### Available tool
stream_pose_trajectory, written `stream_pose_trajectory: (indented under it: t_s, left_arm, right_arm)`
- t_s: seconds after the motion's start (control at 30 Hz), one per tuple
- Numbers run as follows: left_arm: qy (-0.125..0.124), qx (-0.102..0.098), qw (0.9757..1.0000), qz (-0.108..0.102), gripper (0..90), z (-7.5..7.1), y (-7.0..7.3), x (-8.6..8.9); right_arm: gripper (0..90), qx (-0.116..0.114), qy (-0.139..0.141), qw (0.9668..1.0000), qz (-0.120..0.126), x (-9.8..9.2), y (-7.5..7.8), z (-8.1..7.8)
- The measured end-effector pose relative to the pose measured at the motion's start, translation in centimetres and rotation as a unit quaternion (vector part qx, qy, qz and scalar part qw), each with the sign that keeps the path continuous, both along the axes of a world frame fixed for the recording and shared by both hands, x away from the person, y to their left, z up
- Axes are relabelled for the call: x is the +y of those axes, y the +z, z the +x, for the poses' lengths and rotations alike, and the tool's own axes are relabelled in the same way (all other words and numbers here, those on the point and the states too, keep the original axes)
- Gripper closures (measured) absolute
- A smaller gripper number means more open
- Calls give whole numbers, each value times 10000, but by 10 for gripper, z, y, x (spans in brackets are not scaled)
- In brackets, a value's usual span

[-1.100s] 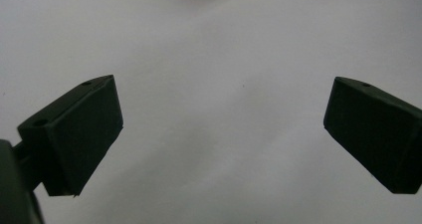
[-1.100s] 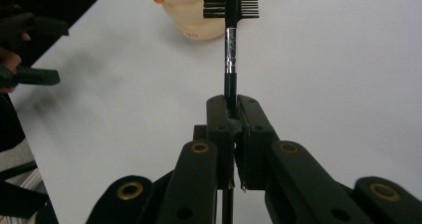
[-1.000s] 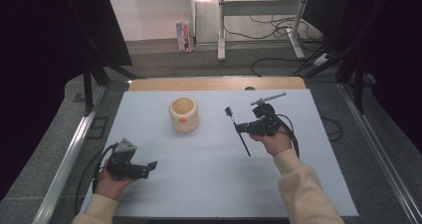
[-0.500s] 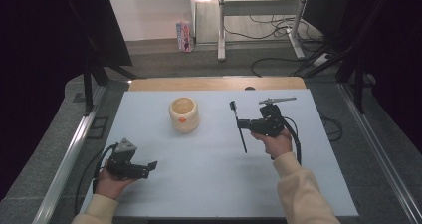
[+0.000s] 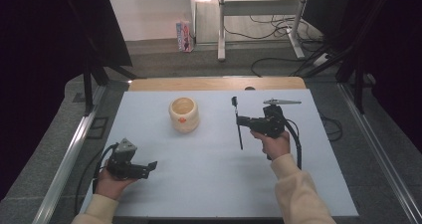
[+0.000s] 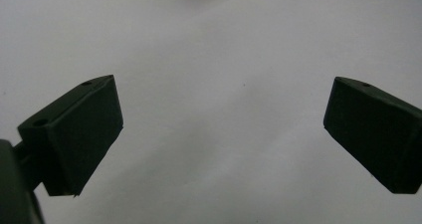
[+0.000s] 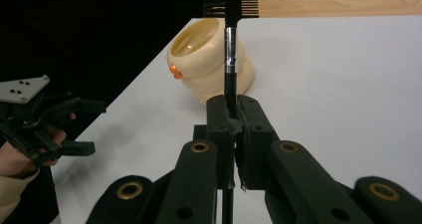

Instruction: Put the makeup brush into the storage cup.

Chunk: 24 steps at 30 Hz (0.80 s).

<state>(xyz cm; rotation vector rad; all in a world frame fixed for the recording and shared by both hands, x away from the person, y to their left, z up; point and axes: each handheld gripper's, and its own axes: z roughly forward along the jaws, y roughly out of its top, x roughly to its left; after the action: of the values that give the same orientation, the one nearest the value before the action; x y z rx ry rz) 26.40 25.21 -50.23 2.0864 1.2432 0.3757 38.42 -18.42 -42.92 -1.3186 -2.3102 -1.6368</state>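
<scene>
Above the counter (image 5: 209,184), a black brush (image 5: 238,124) is being pinched by the right gripper (image 5: 244,120) beside a cream pot (image 5: 183,114). Near the front edge, the left gripper (image 5: 149,167) is being held spread.

On the table (image 5: 209,184), the cup (image 5: 183,114) stands toward the far edge, left of centre. Right of it, well apart, the brush (image 5: 237,123) is clamped upright between the jaws of the right gripper (image 5: 244,121), its handle end down on the table. The left gripper (image 5: 149,167) sits at the near left corner, well in front of the cup, pointing right
</scene>
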Motion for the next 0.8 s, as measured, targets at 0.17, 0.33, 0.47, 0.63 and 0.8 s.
stream_pose_trajectory:
  t_s: [0.17,0.33,0.47,0.63,0.8]
  left_arm:
    - [2,-8,10000,-1,28,0,0,0]
    - [-5,2,10000,-1,28,0,0,0]
    - [-6,4,10000,-4,29,0,0,0]
    - [-28,14,10000,-4,29,0,0,-1]
    - [-32,20,10000,-1,29,0,0,-1]
  right_arm:
    - [848,-41,-100,9998,151,-1,0,0]
    - [848,-142,-107,9995,252,-1,1,1]
    - [848,-180,-193,9990,373,-2,1,2]
    - [848,-201,-271,9983,478,-2,1,4]
    - [848,-239,-367,9973,597,-1,0,5]
